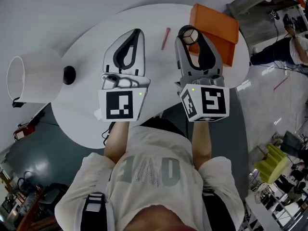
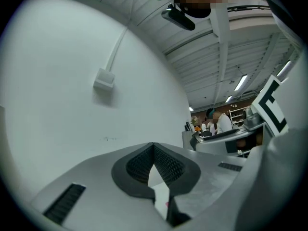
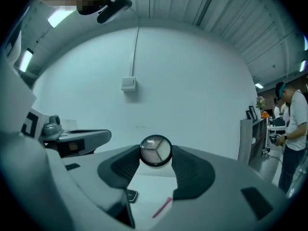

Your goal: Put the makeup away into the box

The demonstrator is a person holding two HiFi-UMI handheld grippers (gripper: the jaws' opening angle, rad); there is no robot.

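Note:
My right gripper [image 1: 188,32] is shut on a round compact [image 1: 188,34] with a clear lid and three pale shades, held up over the white table [image 1: 86,119]. In the right gripper view the compact [image 3: 155,150] sits clamped between the dark pads. Just beyond it on the table lies the orange box [image 1: 216,29]. A pink pencil [image 1: 165,37] lies between the two grippers, and shows below the jaws as the pencil [image 3: 162,207]. My left gripper [image 1: 137,32] is raised beside it, its tips [image 2: 154,147] meeting with nothing between them.
A black round object [image 1: 69,74] and a large white cylinder [image 1: 29,76] stand at the table's left. A small dark flat item [image 3: 131,195] lies on the table under the right jaws. A person [image 3: 290,124] stands off to the right, away from the table.

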